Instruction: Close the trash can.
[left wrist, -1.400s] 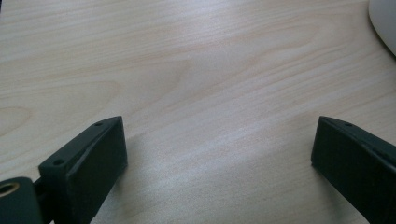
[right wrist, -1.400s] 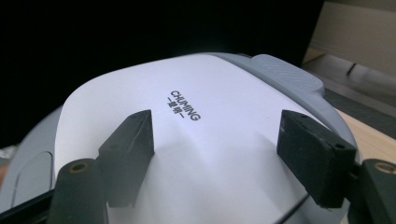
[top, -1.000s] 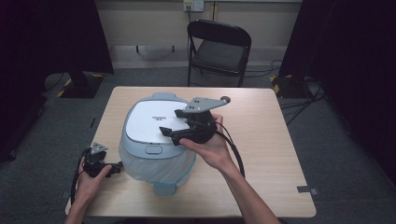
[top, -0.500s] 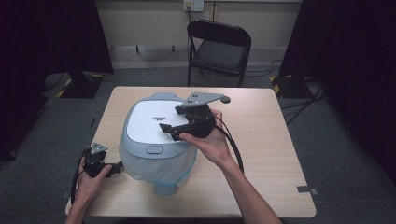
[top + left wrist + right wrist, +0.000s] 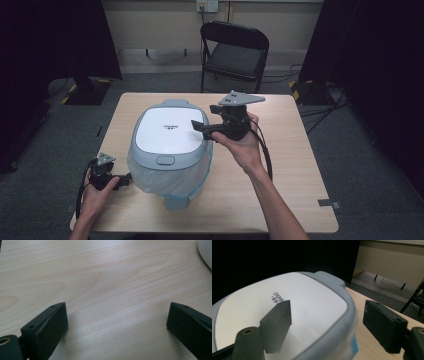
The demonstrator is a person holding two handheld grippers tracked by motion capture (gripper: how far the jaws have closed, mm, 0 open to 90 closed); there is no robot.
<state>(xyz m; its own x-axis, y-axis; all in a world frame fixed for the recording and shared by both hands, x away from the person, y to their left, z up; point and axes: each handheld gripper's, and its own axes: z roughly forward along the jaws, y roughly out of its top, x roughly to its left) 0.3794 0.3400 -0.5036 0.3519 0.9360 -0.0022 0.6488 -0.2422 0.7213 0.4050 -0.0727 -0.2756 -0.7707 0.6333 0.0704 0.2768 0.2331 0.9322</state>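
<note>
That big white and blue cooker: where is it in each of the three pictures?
High view: the cooker stands at the middle of the table, left of centre.
Left gripper view: just a white sliver of it at the top right corner.
Right gripper view: its white lid fills the left and middle.
Shared landmark: the pale wooden tabletop.

The rice cooker [image 5: 169, 145] is taking up the middle of the tabletop [image 5: 300, 185], reaching almost to its near edge. The right half is lying bare up to the right edge. A narrower bare strip is running along the left edge. A folding chair [image 5: 235, 50] is standing beyond the far edge.
</note>
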